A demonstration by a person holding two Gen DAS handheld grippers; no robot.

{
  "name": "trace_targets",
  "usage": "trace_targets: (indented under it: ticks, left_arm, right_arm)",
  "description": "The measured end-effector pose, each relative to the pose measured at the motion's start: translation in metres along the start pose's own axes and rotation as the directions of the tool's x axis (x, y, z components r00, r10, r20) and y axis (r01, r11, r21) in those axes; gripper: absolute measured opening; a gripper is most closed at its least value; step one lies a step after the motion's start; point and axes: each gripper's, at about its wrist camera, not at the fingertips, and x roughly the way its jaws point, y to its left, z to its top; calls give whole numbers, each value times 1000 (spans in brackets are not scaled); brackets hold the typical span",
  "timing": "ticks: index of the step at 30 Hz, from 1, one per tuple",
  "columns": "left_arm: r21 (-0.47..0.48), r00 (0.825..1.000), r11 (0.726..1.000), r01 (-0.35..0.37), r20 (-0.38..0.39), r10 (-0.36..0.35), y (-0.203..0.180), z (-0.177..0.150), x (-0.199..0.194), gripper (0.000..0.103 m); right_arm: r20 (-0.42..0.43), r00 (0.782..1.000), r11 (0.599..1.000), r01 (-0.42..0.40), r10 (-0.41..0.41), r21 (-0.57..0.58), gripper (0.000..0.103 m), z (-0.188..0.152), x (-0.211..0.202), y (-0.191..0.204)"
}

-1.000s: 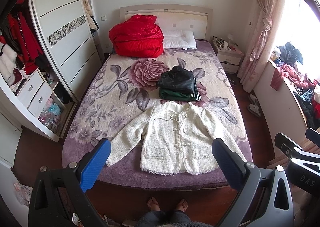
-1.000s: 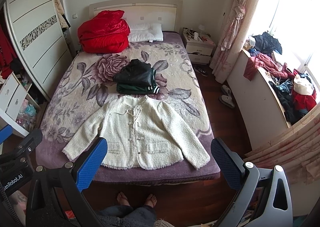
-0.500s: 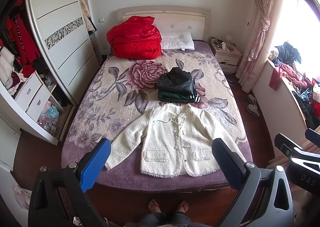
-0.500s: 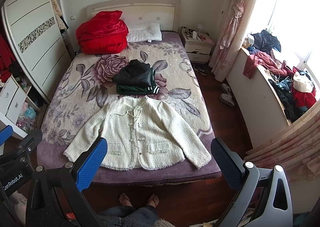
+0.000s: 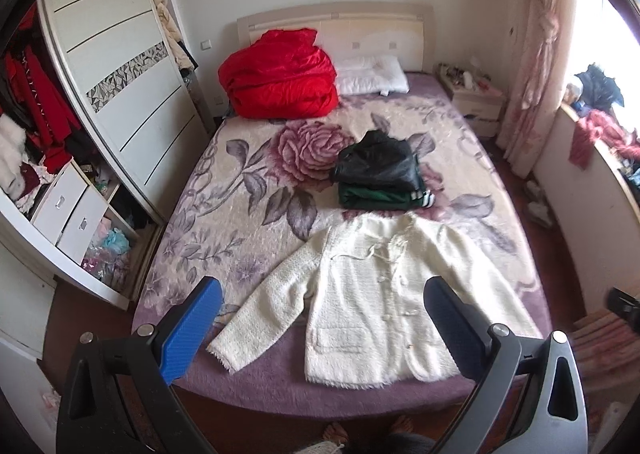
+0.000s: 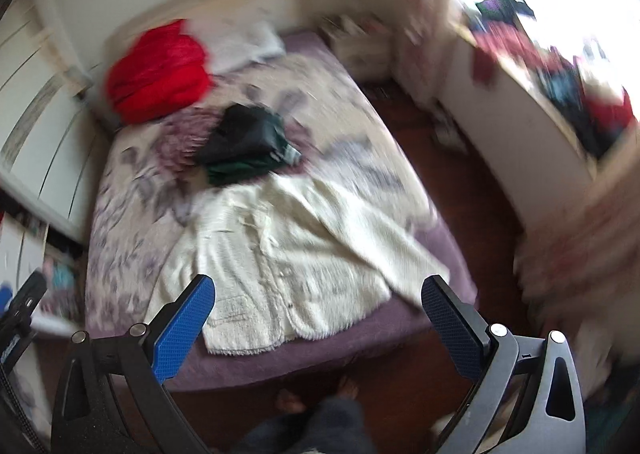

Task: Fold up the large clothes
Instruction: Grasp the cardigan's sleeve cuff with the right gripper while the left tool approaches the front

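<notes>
A cream knitted jacket [image 5: 372,294] lies spread flat, front up, sleeves out, at the foot of the bed [image 5: 256,382]. It also shows in the right wrist view [image 6: 288,254], blurred. A folded pile of black and green clothes [image 5: 380,174] sits beyond its collar, and shows in the right wrist view [image 6: 248,146]. My left gripper [image 5: 320,294] is open and empty, held above the foot of the bed. My right gripper [image 6: 318,294] is open and empty, over the jacket's hem.
A red quilt [image 5: 280,74] and a white pillow [image 5: 372,74] lie at the headboard. A wardrobe with open drawers [image 5: 80,194] stands left. A nightstand [image 5: 476,102], a curtain and a cluttered sill [image 5: 600,134] are on the right. The person's feet [image 6: 316,394] stand at the bed's foot.
Both grippers have moved closer to the bed. The right wrist view has tilted and swung fast, so it is blurred. The jacket has not moved.
</notes>
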Motion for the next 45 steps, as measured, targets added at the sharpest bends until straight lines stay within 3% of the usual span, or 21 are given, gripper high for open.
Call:
trace_targets:
  ticks: [2, 5, 7, 9, 14, 16, 19, 22, 23, 24, 25, 26, 27, 31, 33, 35, 37, 39, 41, 43, 45]
  left_arm:
    - [7, 999, 1000, -14, -40, 14, -12, -7, 41, 103]
    - [19, 995, 999, -38, -88, 40, -33, -15, 94, 103]
    - [31, 991, 997, -66, -116, 70, -51, -23, 129, 103]
    - [48, 983, 994, -100, -147, 106, -67, -29, 161, 103]
    - [76, 949, 987, -139, -276, 154, -108, -57, 249, 103]
    - [86, 932, 985, -148, -321, 168, -119, -65, 274, 103]
    - [123, 917, 980, -156, -351, 190, -141, -75, 309, 103]
    - [167, 901, 972, -166, -374, 218, -162, -83, 343, 103]
    - [175, 898, 970, -167, -379, 223, -166, -83, 352, 103]
    - [182, 895, 970, -163, -386, 223, -172, -85, 362, 103]
    - [188, 894, 969, -160, -389, 223, -178, -84, 373, 103]
    - [196, 893, 968, -159, -389, 225, -184, -86, 381, 103]
    - [205, 894, 967, -151, -389, 222, -191, -88, 388, 103]
    - [235, 901, 967, -98, -391, 186, -218, -97, 406, 103]
    - [250, 907, 966, -68, -389, 164, -233, -103, 411, 103]
    - [269, 907, 963, -32, -398, 141, -247, -114, 419, 103]
    - [274, 902, 962, -4, -415, 122, -256, -123, 424, 103]
    - [274, 898, 961, 19, -428, 105, -262, -132, 428, 103]
    - [285, 894, 958, 26, -436, 105, -268, -140, 434, 103]
    - [280, 885, 960, 27, -453, 108, -269, -147, 440, 103]
    - [265, 878, 964, 26, -467, 105, -268, -150, 444, 103]
  right_arm:
    - [-43, 999, 995, 9, -5, 100, 99, -2, 40, -34]
    - [-134, 990, 971, 70, -40, 227, 80, -10, 123, -98]
    - [-187, 981, 948, 102, -46, 302, 80, -17, 170, -136]
    - [-237, 971, 900, 97, 7, 425, 80, -30, 236, -188]
    - [-394, 913, 760, 183, 103, 623, 81, -75, 400, -306]
    - [-439, 893, 709, 243, 104, 662, 81, -99, 458, -346]
    - [-493, 864, 671, 306, 103, 675, 81, -124, 519, -375]
    - [-502, 853, 652, 301, 141, 696, 81, -139, 575, -398]
    - [-486, 856, 638, 276, 178, 719, 78, -144, 588, -400]
    - [-472, 855, 629, 249, 213, 736, 52, -146, 598, -400]
    - [-457, 864, 636, 232, 214, 736, 34, -146, 603, -398]
    - [-467, 866, 678, 236, 177, 696, 18, -142, 607, -393]
    - [-461, 876, 716, 232, 141, 659, 14, -138, 610, -390]
    - [-337, 941, 727, 211, 31, 653, 12, -117, 583, -404]
    - [-283, 958, 742, 219, -41, 634, 12, -108, 575, -416]
    - [-291, 955, 777, 227, -59, 587, 15, -101, 585, -423]
    - [-335, 942, 779, 229, -26, 584, 24, -101, 597, -426]
    - [-358, 934, 738, 237, 6, 632, 55, -105, 591, -427]
    - [-301, 953, 646, 203, 42, 736, 70, -125, 568, -430]
    - [-212, 966, 509, 109, 149, 854, 70, -160, 556, -427]
    - [-95, 945, 359, -24, 312, 933, 70, -187, 574, -420]
